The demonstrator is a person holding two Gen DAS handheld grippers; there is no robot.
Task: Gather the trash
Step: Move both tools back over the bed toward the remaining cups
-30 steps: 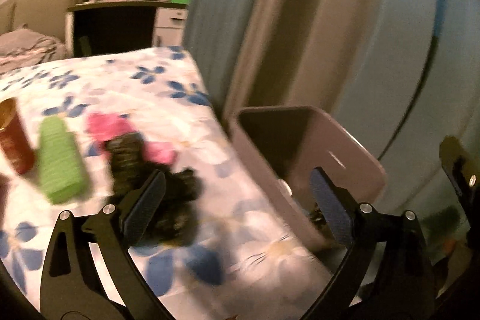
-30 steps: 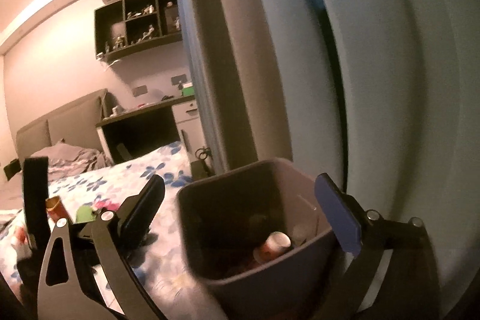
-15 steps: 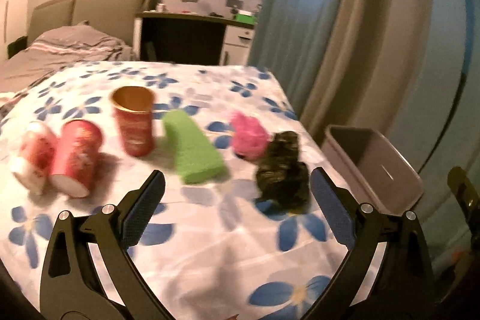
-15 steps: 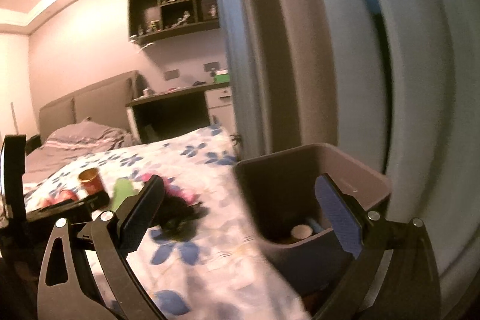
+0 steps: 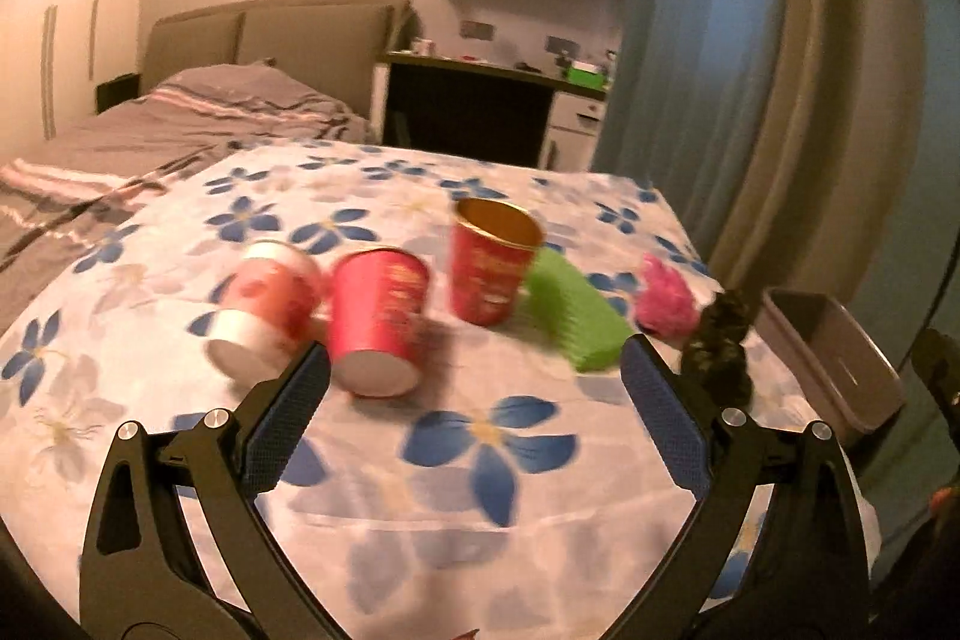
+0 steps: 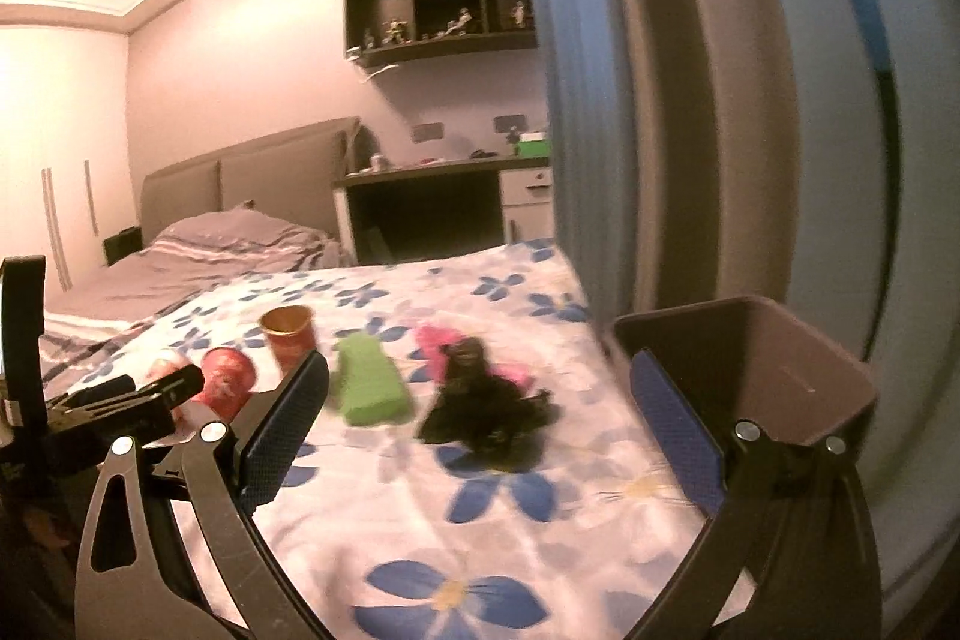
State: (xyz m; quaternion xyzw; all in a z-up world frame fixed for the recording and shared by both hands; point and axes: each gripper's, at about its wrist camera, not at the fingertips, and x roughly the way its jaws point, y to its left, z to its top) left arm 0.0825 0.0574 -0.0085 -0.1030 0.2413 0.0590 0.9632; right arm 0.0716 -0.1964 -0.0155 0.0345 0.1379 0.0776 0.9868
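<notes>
Trash lies in a row on a floral bedsheet point(image 5: 480, 460). From left: a white-and-red cup point(image 5: 264, 307) on its side, a red cup point(image 5: 378, 322) on its side, an upright red cup point(image 5: 489, 259) with a gold inside, a green packet point(image 5: 573, 307), a pink wrapper point(image 5: 663, 295) and a dark crumpled wrapper point(image 5: 720, 346). My left gripper point(image 5: 477, 421) is open, hovering just short of the lying red cup. My right gripper point(image 6: 480, 421) is open with nothing in it, near the dark wrapper point(image 6: 480, 403). A grey bin point(image 6: 756, 376) stands at the bed's right edge.
Blue and grey curtains point(image 6: 660, 100) hang close behind the bin. A grey duvet point(image 5: 150, 124), a headboard, a dark desk point(image 5: 474, 106) and wall shelves lie beyond the sheet. The left gripper's body point(image 6: 102, 406) shows at the left of the right wrist view.
Both grippers swung left, away from the bin and toward the trash on the sheet. The left view now takes in all the cups; the bin slid to the right edge of both views.
</notes>
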